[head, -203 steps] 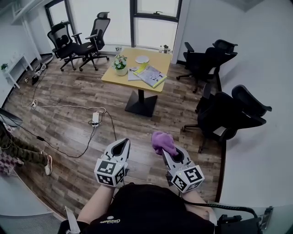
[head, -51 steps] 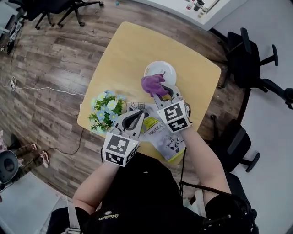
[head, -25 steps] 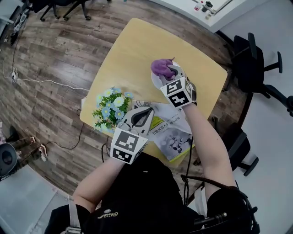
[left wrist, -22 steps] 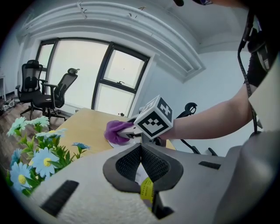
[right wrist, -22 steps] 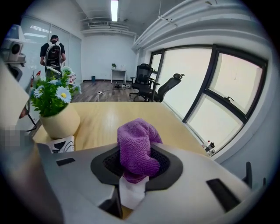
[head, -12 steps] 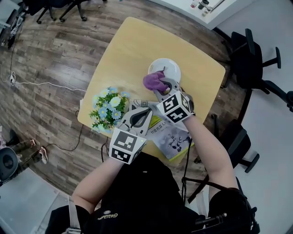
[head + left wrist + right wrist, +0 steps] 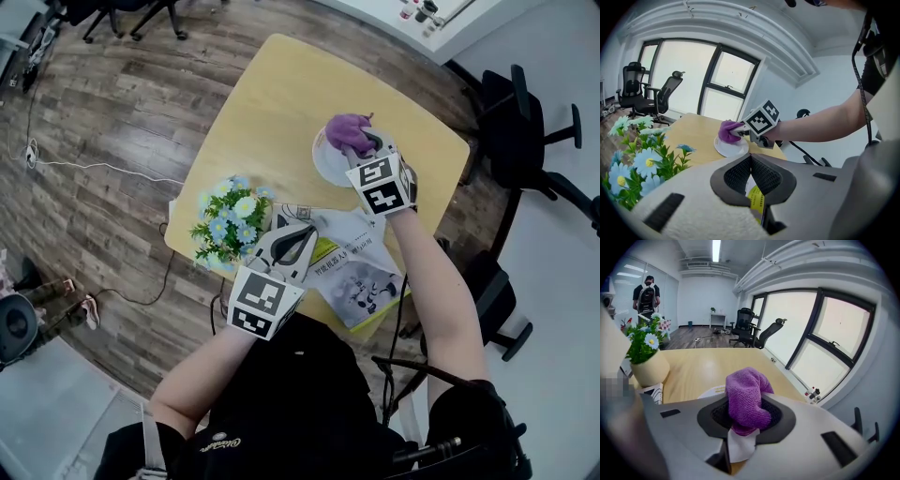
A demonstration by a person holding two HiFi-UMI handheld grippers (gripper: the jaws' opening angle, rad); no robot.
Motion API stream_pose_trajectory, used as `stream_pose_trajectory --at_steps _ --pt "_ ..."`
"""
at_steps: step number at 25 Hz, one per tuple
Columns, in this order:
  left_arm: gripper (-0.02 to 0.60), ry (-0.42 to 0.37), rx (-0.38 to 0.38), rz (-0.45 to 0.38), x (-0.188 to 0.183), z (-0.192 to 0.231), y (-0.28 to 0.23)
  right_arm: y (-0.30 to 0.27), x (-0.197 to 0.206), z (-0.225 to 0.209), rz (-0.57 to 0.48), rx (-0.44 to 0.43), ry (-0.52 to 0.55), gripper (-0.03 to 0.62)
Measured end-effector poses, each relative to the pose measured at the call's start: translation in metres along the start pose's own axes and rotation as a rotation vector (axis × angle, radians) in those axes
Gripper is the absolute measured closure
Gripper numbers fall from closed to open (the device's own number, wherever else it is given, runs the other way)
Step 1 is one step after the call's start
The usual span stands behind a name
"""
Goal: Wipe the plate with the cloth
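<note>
Right arm (image 7: pixel 427 272) outstretched, right claw (image 7: pixel 362 145) tight on the cloth (image 7: pixel 347 131); left claw (image 7: pixel 292 230) closed, empty, near the torso (image 7: pixel 300 403).

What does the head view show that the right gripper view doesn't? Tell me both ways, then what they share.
Head view only: the marker cube and the person's right forearm. Right gripper view only: the windows and a distant person with a backpack. Both: the right tongs shut on the purple cloth at the plate, and the potted flowers.
</note>
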State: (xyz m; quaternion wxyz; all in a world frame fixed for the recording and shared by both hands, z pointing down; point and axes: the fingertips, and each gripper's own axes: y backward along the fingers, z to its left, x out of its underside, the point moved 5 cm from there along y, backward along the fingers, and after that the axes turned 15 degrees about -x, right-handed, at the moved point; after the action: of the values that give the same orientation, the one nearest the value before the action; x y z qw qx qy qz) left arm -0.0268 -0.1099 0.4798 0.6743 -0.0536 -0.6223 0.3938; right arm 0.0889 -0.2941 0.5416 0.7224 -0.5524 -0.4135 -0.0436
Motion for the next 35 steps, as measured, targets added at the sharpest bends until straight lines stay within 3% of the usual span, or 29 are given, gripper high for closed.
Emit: stream_pose_trajectory --at_steps 5,14,19,23,32,35 --pt "0.574 0.006 -0.011 0.000 0.001 0.002 0.001 0.001 0.006 -0.009 0.018 0.004 -0.029 0.503" --pt "0.574 -0.007 0.017 0.013 0.006 -0.007 -0.005 0.011 0.013 0.059 0.017 -0.182 0.067 0.503" --pt "0.574 -0.013 0.028 0.019 0.005 -0.010 -0.006 0.011 0.023 0.082 0.036 -0.215 0.110 0.502" --pt "0.574 -0.008 0.016 0.009 0.002 -0.009 -0.006 0.009 0.023 0.067 0.042 -0.179 0.105 0.502" --pt "0.574 -0.008 0.018 0.016 0.007 -0.009 -0.006 0.007 0.012 -0.014 0.044 -0.014 -0.003 0.503" --pt "0.574 -0.008 0.019 0.017 0.007 -0.009 -0.006 0.006 0.012 -0.024 0.050 -0.002 -0.028 0.503"
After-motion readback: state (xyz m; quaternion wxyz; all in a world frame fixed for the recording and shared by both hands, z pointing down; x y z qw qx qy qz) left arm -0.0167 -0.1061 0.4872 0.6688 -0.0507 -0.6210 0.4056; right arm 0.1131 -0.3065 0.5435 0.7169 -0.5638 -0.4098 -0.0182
